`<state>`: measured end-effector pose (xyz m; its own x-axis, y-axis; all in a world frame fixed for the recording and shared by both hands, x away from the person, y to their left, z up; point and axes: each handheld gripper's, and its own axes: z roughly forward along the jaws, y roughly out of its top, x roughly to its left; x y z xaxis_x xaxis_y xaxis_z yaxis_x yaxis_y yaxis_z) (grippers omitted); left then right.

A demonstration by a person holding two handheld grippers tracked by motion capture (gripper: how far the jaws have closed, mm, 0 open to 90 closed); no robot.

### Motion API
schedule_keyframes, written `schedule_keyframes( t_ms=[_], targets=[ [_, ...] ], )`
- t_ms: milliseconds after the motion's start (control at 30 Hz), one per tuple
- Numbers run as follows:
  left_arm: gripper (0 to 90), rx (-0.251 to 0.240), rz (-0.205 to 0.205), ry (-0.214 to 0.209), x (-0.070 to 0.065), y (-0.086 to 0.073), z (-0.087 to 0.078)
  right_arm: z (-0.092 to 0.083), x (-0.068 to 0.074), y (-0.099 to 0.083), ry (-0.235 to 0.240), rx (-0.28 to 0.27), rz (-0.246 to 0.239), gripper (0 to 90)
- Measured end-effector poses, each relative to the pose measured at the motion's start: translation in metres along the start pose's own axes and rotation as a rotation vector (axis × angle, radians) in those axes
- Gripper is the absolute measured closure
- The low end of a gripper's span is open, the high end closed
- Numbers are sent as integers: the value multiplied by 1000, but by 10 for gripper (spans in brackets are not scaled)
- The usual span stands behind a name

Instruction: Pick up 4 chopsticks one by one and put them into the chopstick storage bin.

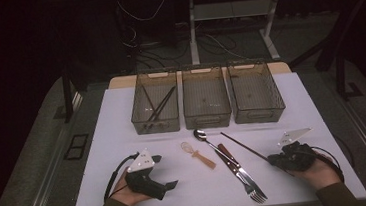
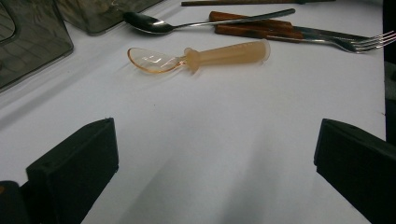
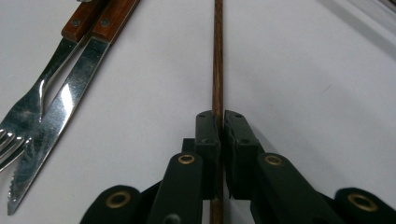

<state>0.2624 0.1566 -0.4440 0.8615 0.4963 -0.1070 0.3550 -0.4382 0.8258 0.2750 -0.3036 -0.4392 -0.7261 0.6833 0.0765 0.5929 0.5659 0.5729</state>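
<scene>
Sorting cutlery into bins, by the look of it. My right tongs are clamped on a single brown chopstick, gripping it near its close end; the stick lies flat on the white table, running away from me toward the bins. Grip looks centred, pads pinching both sides.

Left tongs stand wide, nothing between them, parked over bare table just short of the orange plastic spoon.

Step in hand: pickup of the chopstick, grasp made, lift not yet begun.

Left bin already holds what look like dark chopsticks, so I judge that is the target. Middle bin and right bin look bare.

Next move calls for a straight lift, keeping the long stick level so it doesn't pivot in the pads, then carrying it across above the metal spoon, knife and fork.
</scene>
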Motion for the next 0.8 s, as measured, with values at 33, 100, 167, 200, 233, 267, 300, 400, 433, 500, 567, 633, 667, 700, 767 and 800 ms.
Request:
schedule_keyframes(
  t_ms=[33, 100, 167, 200, 233, 267, 300, 400, 433, 500, 567, 633, 667, 700, 767, 800],
  targets=[
    [0, 1, 0, 0, 0, 0, 0, 0, -1, 0, 8, -2, 9, 850],
    [0, 0, 1, -1, 0, 0, 0, 0, -2, 0, 10, -7, 14, 850],
    [0, 0, 2, -2, 0, 0, 0, 0, -1, 0, 6, -5, 13, 850],
    [0, 1, 2, -2, 0, 0, 0, -1, -1, 0, 4, -10, 8, 851],
    [0, 0, 2, -2, 0, 0, 0, -1, -2, 1, 3, -12, 7, 851],
    [0, 1, 3, -3, 0, 0, 0, -2, -2, 1, 4, -19, 7, 850],
    [0, 1, 3, -3, 0, 0, 0, -4, -3, 2, 9, -29, 10, 850],
    [0, 2, 5, -3, 0, 0, 0, -7, -4, 2, 17, -49, 15, 851],
    [0, 4, 8, -3, 0, 0, 0, -8, -4, 2, 17, -54, 16, 851],
    [0, 3, 8, -4, 0, 0, 0, -10, -4, 2, 17, -65, 16, 851],
    [0, 4, 10, -5, 0, 0, 0, -12, -5, 3, 21, -82, 13, 851],
    [0, 4, 9, -5, 0, 0, 0, -15, -5, 4, 26, -101, 16, 850],
    [0, 5, 9, -5, 0, 0, 0, -16, -5, 4, 24, -113, 17, 850],
    [0, 5, 8, -6, -1, 0, 0, -17, -6, 4, 24, -117, 16, 851],
    [0, 4, 7, -6, -1, 0, 1, -21, -6, 5, 28, -135, 20, 851],
    [0, 4, 7, -6, -1, 0, 1, -22, -6, 5, 23, -148, 17, 851]
  ],
)
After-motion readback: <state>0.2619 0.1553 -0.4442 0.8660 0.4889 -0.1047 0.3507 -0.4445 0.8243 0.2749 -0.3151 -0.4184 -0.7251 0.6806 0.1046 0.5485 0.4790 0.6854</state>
